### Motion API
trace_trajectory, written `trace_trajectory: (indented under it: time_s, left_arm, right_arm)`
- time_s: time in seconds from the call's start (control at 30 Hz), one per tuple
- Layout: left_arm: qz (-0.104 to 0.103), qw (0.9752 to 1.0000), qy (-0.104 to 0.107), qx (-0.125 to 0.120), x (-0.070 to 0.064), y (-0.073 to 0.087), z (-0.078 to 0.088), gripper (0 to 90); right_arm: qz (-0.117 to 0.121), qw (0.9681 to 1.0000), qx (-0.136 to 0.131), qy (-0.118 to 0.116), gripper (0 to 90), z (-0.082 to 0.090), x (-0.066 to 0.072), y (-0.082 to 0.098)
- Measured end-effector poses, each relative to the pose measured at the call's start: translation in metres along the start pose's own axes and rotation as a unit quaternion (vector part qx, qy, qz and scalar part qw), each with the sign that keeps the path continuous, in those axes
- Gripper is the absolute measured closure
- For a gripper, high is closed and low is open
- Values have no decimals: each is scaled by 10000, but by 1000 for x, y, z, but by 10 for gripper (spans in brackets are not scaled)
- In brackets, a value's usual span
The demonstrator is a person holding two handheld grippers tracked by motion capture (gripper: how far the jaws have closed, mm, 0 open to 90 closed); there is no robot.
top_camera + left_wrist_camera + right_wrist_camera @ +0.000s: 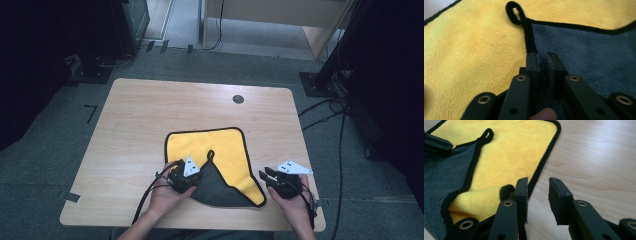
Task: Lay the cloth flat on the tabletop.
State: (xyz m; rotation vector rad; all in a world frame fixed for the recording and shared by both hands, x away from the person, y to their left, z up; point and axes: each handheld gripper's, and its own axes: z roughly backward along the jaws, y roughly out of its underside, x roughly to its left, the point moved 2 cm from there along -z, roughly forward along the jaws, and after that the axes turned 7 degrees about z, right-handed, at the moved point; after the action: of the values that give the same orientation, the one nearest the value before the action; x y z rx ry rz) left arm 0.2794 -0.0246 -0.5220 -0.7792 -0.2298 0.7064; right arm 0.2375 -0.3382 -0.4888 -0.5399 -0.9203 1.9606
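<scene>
The left gripper (186, 176) clamps the folded-over grey flap of the cloth (227, 150), just below its hanging loop (514, 12). The flap is best carried low, with the bite firm, so the black edges line up. Right of the cloth's near corner, the right gripper (537, 195) hovers with jaws parted, empty, over the table (150, 105).
</scene>
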Motion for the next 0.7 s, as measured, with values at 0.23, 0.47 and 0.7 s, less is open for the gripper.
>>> trace_trajectory:
  time_s: [0.23,0.47,0.7]
  left_arm:
    - [-101,9979,635,-113,15,14,31,861]
    - [-277,9978,589,156,25,43,60,865]
    - [0,9995,265,196,46,56,72,867]
  right_arm:
    - [137,9997,-193,46,694,-1,8,-8]
    - [369,9992,-134,109,667,-17,14,-25]
    - [332,9990,-178,252,626,-69,7,-67]
